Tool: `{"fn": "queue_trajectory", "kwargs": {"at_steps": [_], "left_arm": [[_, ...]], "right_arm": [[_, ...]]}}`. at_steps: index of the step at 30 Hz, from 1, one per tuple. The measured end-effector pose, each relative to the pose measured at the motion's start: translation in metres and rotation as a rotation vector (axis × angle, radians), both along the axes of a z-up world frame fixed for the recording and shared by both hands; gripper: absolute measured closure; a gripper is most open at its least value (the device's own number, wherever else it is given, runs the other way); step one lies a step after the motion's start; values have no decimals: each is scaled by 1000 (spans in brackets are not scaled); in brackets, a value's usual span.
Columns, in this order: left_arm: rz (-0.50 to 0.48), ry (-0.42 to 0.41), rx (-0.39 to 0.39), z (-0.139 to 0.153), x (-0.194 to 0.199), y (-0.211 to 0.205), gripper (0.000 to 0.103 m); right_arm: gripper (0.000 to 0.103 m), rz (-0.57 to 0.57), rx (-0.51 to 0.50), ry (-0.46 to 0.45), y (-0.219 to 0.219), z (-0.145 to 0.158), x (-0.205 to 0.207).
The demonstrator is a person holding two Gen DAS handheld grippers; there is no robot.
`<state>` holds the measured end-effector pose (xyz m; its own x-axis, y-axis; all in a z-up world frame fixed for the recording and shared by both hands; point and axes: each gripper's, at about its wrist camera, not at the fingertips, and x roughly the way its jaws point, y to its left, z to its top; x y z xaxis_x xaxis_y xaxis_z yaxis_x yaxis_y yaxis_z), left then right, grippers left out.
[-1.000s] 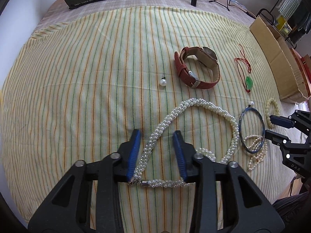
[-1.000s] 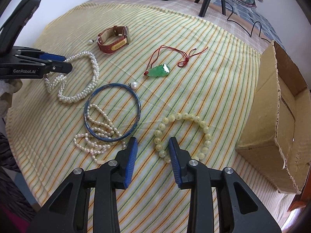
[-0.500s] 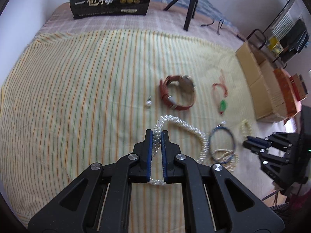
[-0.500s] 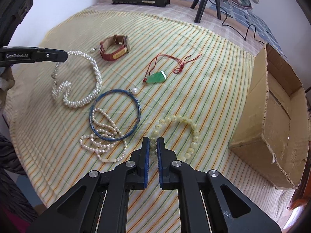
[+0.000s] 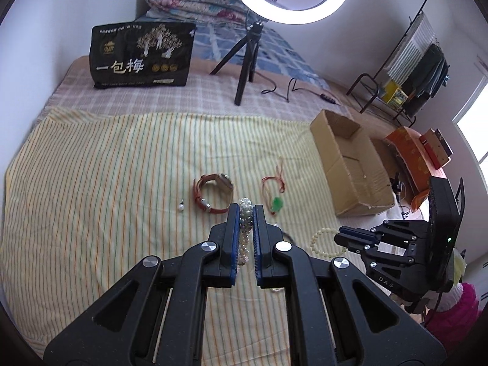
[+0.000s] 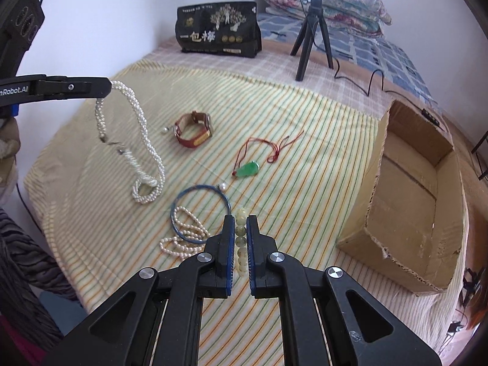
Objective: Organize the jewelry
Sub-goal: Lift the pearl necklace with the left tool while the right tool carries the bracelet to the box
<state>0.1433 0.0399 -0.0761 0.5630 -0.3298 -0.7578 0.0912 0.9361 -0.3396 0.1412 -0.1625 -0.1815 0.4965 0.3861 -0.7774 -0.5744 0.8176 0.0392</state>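
Observation:
My left gripper point(image 5: 245, 210) is shut on a braided pearl necklace point(image 5: 245, 228). In the right wrist view the necklace point(image 6: 143, 140) hangs from the left gripper point(image 6: 105, 88), and its lower loop lies on the striped cloth. My right gripper point(image 6: 240, 219) is shut on a pale green bead bracelet point(image 6: 241, 233). In the left wrist view the bracelet point(image 5: 318, 241) dangles as a ring from the right gripper point(image 5: 338, 235). On the cloth lie a red-strap watch point(image 6: 195, 131), a green pendant on a red cord point(image 6: 247, 169), a blue bangle point(image 6: 195, 187) and a thin pearl string point(image 6: 183, 244).
An open cardboard box point(image 6: 411, 198) stands at the right edge of the cloth. A single pearl drop point(image 5: 181, 206) lies left of the watch. At the back are a black printed bag point(image 5: 141, 58) and a tripod point(image 5: 247, 61) with a ring light and cable.
Both grippers went from open to shut, the left on the pearl necklace and the right on the bead bracelet. Both then rose, pulling the necklace and bracelet up off the cloth.

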Motion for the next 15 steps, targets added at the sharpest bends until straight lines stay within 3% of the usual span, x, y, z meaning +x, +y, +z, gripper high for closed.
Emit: {"fn": "queue_trajectory", "kwargs": {"at_steps": [15], "left_arm": [[-51, -130, -34, 59, 4, -33, 97]], "right_arm": [[97, -62, 87, -100, -32, 41, -3]]}}
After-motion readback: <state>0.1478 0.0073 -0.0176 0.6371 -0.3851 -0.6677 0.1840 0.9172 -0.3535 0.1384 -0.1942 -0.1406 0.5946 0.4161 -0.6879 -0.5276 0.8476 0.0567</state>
